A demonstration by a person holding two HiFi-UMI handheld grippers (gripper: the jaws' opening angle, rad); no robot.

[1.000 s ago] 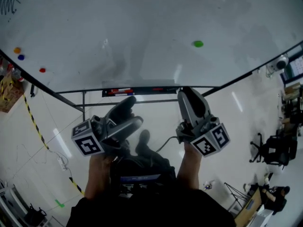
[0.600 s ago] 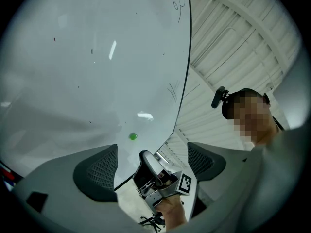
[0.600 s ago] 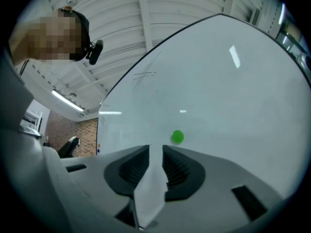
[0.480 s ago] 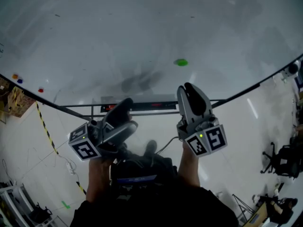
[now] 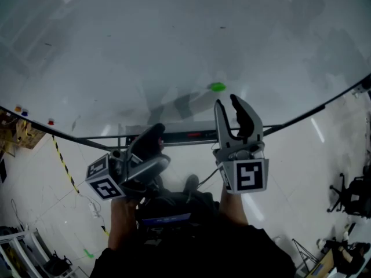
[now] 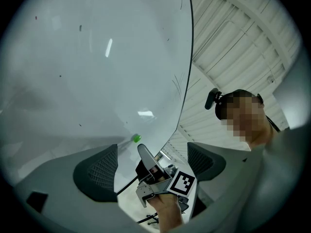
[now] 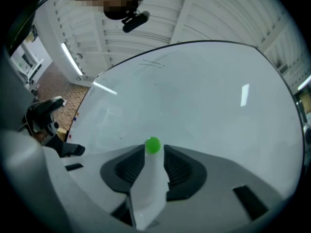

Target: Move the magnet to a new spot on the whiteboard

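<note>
R tool [image 7: 154, 153]: jaws have just been opening, now wide apart. Magnet [image 7: 153, 145] sits in line w/ the gap at their tips, pads not on it. Prob. lining up for a pinch.
L tool [image 5: 155, 145]: jaws apart, empty, held low & aside, likely to keep clear.
Magnet: small, round, glossy green, stuck low on whiteboard [image 5: 174, 39].
Whiteboard: smooth, shiny white, faint smears, dark edge frame.

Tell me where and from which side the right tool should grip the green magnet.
Pinch the magnet by its round edge, coming straight at the whiteboard: it is a button flat on the board, so probably only its sides offer grip. The right tool, whose jaws have just been opening, has it lined up ahead, untouched.
</note>
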